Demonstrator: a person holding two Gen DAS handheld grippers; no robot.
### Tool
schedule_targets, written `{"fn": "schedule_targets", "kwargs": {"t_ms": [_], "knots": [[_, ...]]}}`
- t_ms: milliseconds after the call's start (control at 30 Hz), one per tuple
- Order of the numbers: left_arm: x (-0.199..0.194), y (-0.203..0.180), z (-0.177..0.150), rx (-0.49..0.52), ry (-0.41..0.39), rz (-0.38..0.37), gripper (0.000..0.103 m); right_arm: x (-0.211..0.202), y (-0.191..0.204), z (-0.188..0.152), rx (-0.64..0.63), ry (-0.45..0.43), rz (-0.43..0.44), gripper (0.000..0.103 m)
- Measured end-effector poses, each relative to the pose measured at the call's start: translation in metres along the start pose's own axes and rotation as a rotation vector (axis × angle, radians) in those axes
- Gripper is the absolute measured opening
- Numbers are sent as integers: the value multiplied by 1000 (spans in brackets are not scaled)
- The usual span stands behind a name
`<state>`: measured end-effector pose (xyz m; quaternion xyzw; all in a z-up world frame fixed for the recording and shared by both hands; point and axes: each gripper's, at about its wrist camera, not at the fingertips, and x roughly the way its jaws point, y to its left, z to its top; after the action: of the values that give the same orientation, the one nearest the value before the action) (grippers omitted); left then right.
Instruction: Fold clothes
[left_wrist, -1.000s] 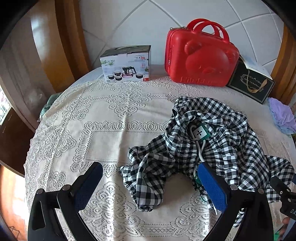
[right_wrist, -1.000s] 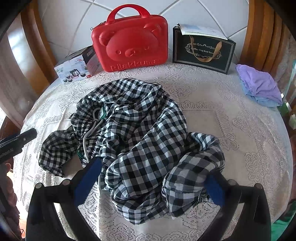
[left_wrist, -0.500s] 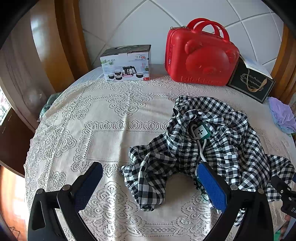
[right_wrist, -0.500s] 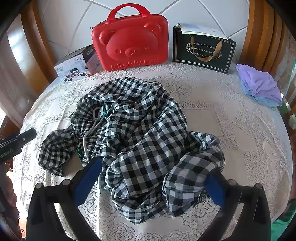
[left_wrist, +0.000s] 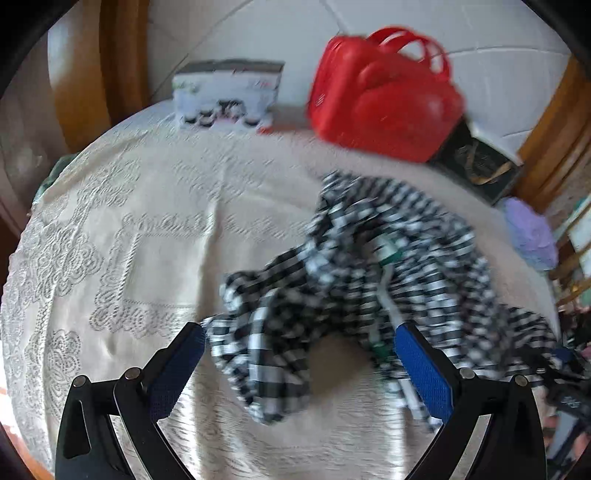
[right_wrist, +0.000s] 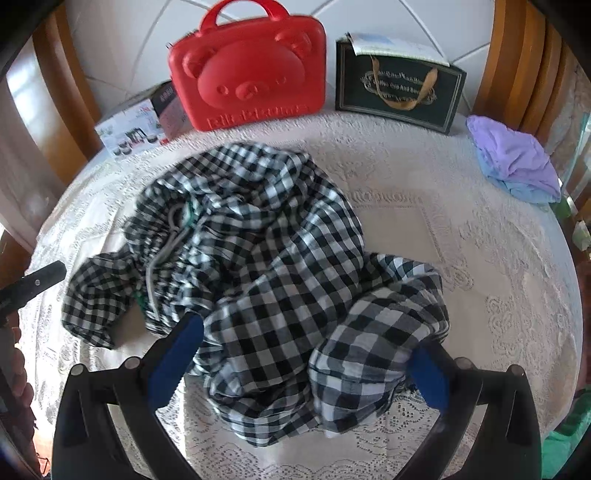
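A crumpled black-and-white checked garment (right_wrist: 258, 258) lies in a heap on the lace tablecloth, with a white drawstring and green trim showing. In the blurred left wrist view the checked garment (left_wrist: 369, 280) trails a loose end toward the camera. My left gripper (left_wrist: 299, 354) is open, with that loose end lying between its blue pads. The right gripper (right_wrist: 306, 354) is open too, its fingers straddling the near fold of the heap. The tip of the left gripper (right_wrist: 33, 284) shows at the left edge of the right wrist view.
At the back of the round table (right_wrist: 498, 295) stand a red bear-faced case (right_wrist: 251, 70), a dark gift bag (right_wrist: 399, 88) and a tea-set box (right_wrist: 136, 129). A purple and blue cloth pile (right_wrist: 517, 162) sits at the right edge. Wooden chair backs surround the table.
The left gripper has swung forward and right toward the garment, blurring its view; the loose end now lies between its pads. The right gripper has edged slightly closer to the heap.
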<state>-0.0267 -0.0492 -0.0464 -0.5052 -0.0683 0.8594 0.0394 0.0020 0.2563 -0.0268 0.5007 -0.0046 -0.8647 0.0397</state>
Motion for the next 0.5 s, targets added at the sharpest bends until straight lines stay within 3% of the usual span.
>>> {"fn": "schedule_targets", "kwargs": {"t_ms": [167, 400, 500], "knots": [[20, 8, -2, 83, 18, 101, 102, 1, -13, -1, 35, 7, -1, 103], [37, 17, -1, 96, 24, 94, 102, -21, 13, 10, -24, -53, 150, 103], [54, 16, -6, 117, 56, 119, 102, -18, 40, 14, -81, -76, 167, 103]]}}
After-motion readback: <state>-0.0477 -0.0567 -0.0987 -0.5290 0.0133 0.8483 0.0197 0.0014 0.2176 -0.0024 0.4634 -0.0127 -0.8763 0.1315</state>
